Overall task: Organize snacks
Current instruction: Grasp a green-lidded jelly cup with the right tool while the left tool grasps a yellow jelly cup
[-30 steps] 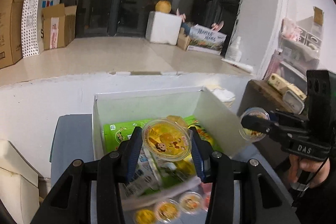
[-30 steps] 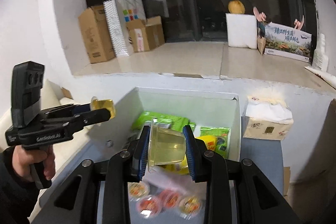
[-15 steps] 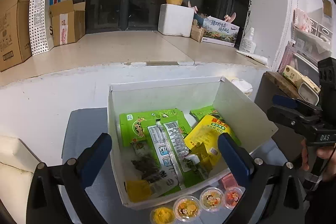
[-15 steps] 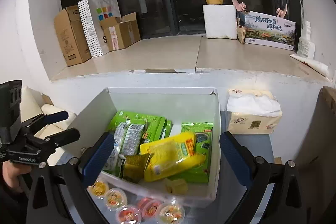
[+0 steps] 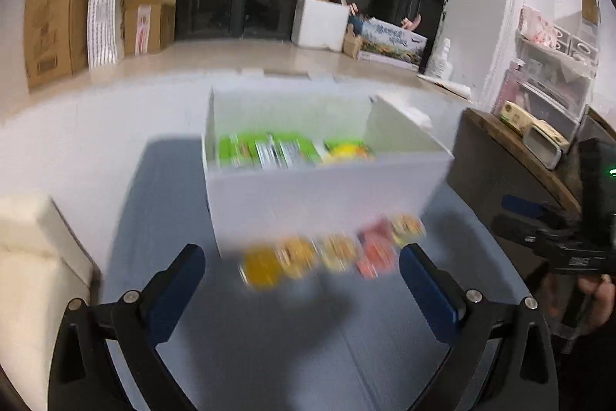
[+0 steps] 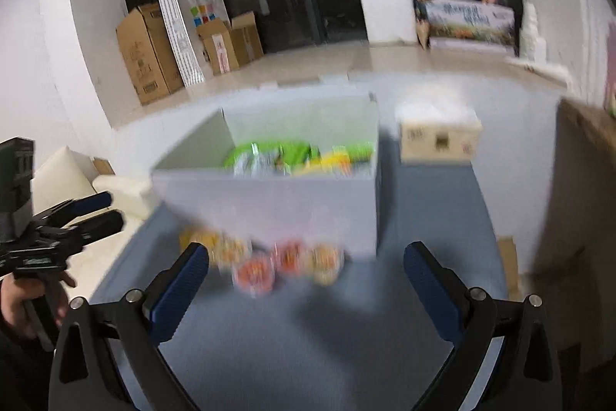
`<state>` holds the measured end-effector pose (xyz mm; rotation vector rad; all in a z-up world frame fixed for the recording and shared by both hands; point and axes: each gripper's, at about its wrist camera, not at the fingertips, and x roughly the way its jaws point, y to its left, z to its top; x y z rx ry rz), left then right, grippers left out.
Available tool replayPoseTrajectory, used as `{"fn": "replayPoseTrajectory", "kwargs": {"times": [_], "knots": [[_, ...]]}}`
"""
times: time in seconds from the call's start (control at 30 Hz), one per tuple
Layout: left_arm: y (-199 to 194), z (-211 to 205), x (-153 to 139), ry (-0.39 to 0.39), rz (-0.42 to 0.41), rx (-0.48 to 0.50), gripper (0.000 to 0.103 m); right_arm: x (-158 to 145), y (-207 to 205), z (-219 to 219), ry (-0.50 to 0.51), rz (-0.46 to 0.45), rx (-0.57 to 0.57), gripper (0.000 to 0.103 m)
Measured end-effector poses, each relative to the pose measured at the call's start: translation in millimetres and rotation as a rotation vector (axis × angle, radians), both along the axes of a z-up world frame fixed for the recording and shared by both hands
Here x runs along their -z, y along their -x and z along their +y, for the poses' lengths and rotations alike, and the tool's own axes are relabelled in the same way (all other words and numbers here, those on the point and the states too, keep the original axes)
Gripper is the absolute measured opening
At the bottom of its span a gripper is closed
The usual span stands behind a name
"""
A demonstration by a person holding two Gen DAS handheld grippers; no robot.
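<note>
Jelly cups [image 5: 331, 257] lay in a row on the blue table [image 5: 269, 345], touching the white box [image 5: 327, 195] at its near wall, straight ahead of both tongs. Left tongs [image 5: 300, 280] and right tongs [image 6: 306, 276] gaped wide and empty; neither sat plainly nearer.

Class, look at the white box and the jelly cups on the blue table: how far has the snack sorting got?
Done: several packets already lie inside the white box. In hand: nothing; the left gripper and right gripper both stand wide open and empty. Left: a row of jelly cups sits on the blue table in front of the box, about five by the blurred frames.
</note>
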<state>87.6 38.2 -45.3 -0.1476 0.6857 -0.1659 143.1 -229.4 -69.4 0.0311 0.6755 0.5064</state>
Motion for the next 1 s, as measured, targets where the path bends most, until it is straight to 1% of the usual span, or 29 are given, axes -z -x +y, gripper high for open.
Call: {"fn": "replayPoseTrajectory", "kwargs": {"times": [0.07, 0.17, 0.27, 0.37, 0.43, 0.47, 0.53, 0.6, 0.63, 0.73, 0.77, 0.8, 0.83, 0.87, 0.9, 0.93, 1.0], "knots": [[16, -3, 16, 0.041, 0.04, -0.003, 0.103, 17, 9, -2, 0.013, 0.024, 0.003, 0.103], [30, -5, 33, 0.042, 0.074, -0.021, 0.103, 37, 9, -1, 0.033, 0.064, 0.009, 0.103], [37, 0, 40, 0.059, 0.064, -0.031, 0.103, 46, 1, 2, 0.038, 0.077, 0.0, 0.103], [35, 6, 48, 0.056, 0.089, -0.057, 0.103, 54, -16, 12, 0.081, 0.063, 0.008, 0.103], [35, 9, 51, 0.063, 0.096, -0.063, 0.103, 62, -33, 20, 0.1, 0.082, -0.007, 0.102], [35, 10, 52, 0.068, 0.098, -0.062, 0.103, 67, -44, 25, 0.108, 0.098, -0.017, 0.1], [37, 13, 53, 0.069, 0.085, -0.072, 0.103, 71, -56, 33, 0.139, 0.094, -0.02, 0.092], [36, 16, 54, 0.075, 0.089, -0.076, 0.103, 75, -71, 40, 0.191, 0.097, -0.006, 0.08], [34, 18, 54, 0.077, 0.091, -0.079, 0.103, 77, -76, 43, 0.2, 0.105, -0.008, 0.08], [34, 20, 57, 0.085, 0.098, -0.08, 0.103, 79, -84, 49, 0.204, 0.107, -0.012, 0.079], [34, 20, 57, 0.085, 0.101, -0.078, 0.103, 79, -86, 52, 0.208, 0.103, -0.016, 0.075], [33, 19, 58, 0.084, 0.105, -0.075, 0.103, 80, -88, 54, 0.21, 0.106, -0.019, 0.07], [33, 19, 58, 0.083, 0.103, -0.075, 0.103, 82, -90, 56, 0.213, 0.125, -0.021, 0.068], [33, 19, 58, 0.084, 0.101, -0.073, 0.103, 84, -91, 57, 0.21, 0.14, -0.024, 0.062], [32, 19, 58, 0.085, 0.101, -0.07, 0.103, 86, -91, 58, 0.209, 0.144, -0.028, 0.052], [32, 18, 59, 0.083, 0.101, -0.069, 0.103, 86, -90, 58, 0.203, 0.135, -0.04, 0.048], [27, 19, 60, 0.074, 0.1, -0.076, 0.103, 85, -85, 57, 0.194, 0.122, -0.037, 0.048]]}}
